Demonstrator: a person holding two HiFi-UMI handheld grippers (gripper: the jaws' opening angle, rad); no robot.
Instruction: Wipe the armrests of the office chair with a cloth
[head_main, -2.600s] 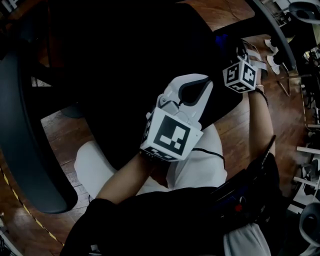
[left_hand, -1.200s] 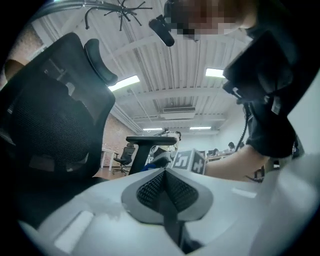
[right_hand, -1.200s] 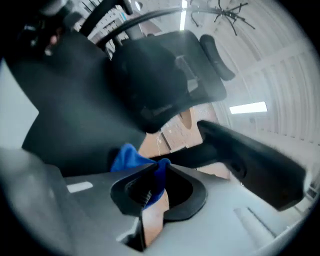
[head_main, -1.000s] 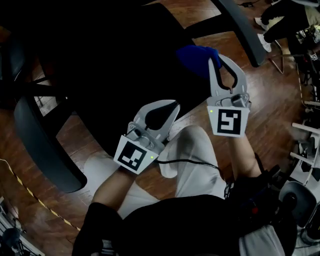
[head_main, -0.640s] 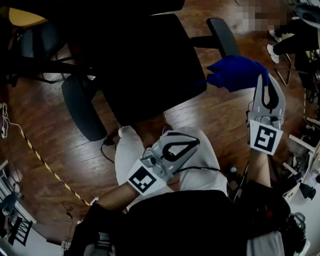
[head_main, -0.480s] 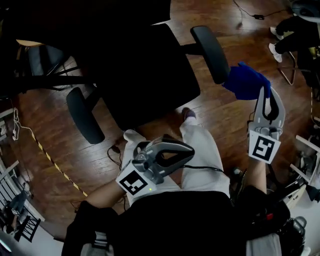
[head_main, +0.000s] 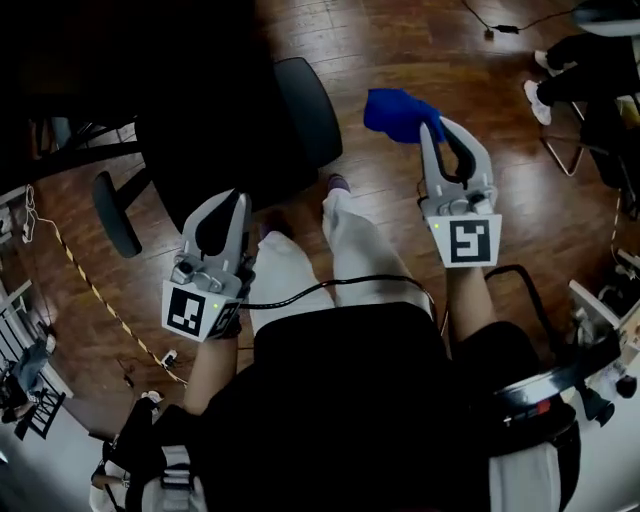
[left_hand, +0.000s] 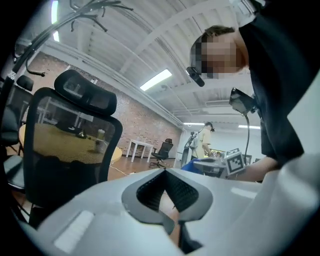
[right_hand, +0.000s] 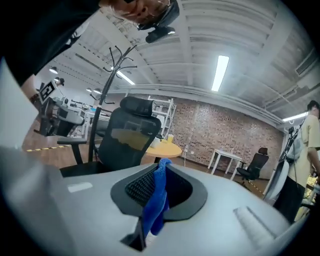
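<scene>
1. The right gripper (head_main: 432, 128) is clenched on a blue cloth (head_main: 396, 112), which bunches out past its jaw tips.
2. The cloth hangs over the wooden floor (head_main: 400, 40), near the office chair's (head_main: 215, 150) nearer armrest (head_main: 306, 108) but apart from it.
3. The left gripper (head_main: 234, 203) is closed with nothing in its jaws.

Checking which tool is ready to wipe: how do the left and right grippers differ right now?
The right gripper is shut on a blue cloth, which bunches beyond its tips; the left gripper is shut on nothing. In the head view the right gripper reaches farther up the frame, over wooden floor; the left gripper lies lower, beside the office chair. Both are white, with a marker cube.
</scene>
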